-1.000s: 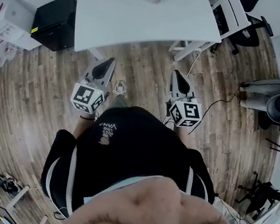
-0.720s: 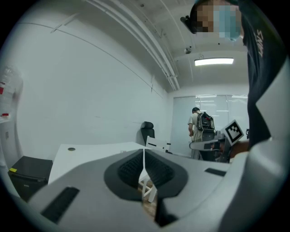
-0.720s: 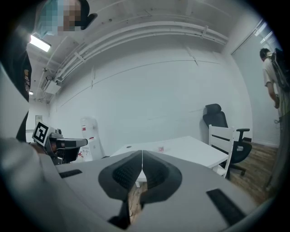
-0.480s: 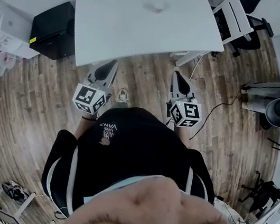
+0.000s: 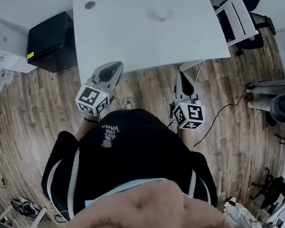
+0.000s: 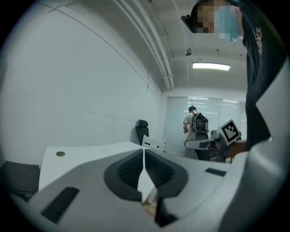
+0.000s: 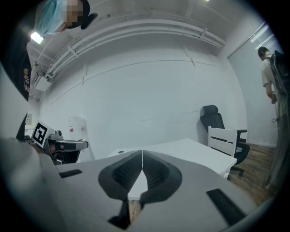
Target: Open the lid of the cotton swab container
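Evidently an approach stage: a person stands at the near edge of the white table [image 5: 119,30], with the left gripper [image 5: 113,68] and the right gripper [image 5: 183,80] both clenched on nothing, jaws pressed together. Done well, the step would bring both forward and part the jaws before reaching the cotton swab container [image 5: 160,14], one steadying its body while the other lifts the lid. It sits toward the table's far side, well apart from both grippers: small, pale, roundish, its lid too faint to make out.
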A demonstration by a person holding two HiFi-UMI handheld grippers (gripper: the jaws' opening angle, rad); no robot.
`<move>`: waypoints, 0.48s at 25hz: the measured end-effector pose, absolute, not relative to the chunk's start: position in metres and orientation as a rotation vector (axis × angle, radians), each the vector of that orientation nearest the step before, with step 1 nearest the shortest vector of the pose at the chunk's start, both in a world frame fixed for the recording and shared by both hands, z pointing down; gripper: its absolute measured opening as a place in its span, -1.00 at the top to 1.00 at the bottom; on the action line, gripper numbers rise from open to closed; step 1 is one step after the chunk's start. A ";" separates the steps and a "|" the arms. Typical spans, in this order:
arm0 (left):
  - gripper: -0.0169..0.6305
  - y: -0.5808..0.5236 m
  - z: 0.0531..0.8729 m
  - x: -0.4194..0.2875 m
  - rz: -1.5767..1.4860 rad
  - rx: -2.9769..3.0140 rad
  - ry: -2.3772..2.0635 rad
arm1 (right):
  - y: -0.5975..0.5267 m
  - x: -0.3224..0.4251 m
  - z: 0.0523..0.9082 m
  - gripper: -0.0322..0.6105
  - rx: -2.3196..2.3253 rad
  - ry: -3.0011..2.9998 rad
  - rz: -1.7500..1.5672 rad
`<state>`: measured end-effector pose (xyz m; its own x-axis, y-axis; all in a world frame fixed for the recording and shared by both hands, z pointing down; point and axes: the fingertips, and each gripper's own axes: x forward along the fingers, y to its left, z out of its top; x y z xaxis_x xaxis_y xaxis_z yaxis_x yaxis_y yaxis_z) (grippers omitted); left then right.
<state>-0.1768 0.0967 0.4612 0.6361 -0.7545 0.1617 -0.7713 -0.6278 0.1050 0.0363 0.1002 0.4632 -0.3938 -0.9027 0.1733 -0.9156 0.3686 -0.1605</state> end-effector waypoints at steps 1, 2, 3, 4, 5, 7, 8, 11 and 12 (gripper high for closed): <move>0.88 0.092 0.462 -0.180 0.157 2.695 -1.253 | 0.098 0.033 0.464 0.86 1.706 -2.546 0.360; 0.88 0.088 0.463 -0.183 0.160 2.699 -1.242 | 0.095 0.029 0.464 0.86 1.715 -2.541 0.362; 0.88 0.083 0.463 -0.185 0.159 2.704 -1.232 | 0.093 0.026 0.465 0.86 1.724 -2.536 0.363; 0.88 0.080 0.463 -0.187 0.155 2.709 -1.219 | 0.091 0.024 0.465 0.86 1.732 -2.530 0.363; 0.87 0.077 0.462 -0.188 0.148 2.715 -1.205 | 0.090 0.021 0.466 0.86 1.739 -2.524 0.362; 0.88 0.073 0.462 -0.192 0.136 2.730 -1.180 | 0.087 0.015 0.468 0.86 1.751 -2.513 0.365; 0.88 0.070 0.462 -0.194 0.131 2.735 -1.176 | 0.085 0.011 0.470 0.86 1.754 -2.509 0.369; 0.88 0.064 0.463 -0.198 0.108 2.731 -1.170 | 0.081 0.004 0.471 0.86 1.749 -2.500 0.372; 0.88 0.063 0.462 -0.198 0.101 2.733 -1.164 | 0.079 0.004 0.471 0.86 1.748 -2.497 0.371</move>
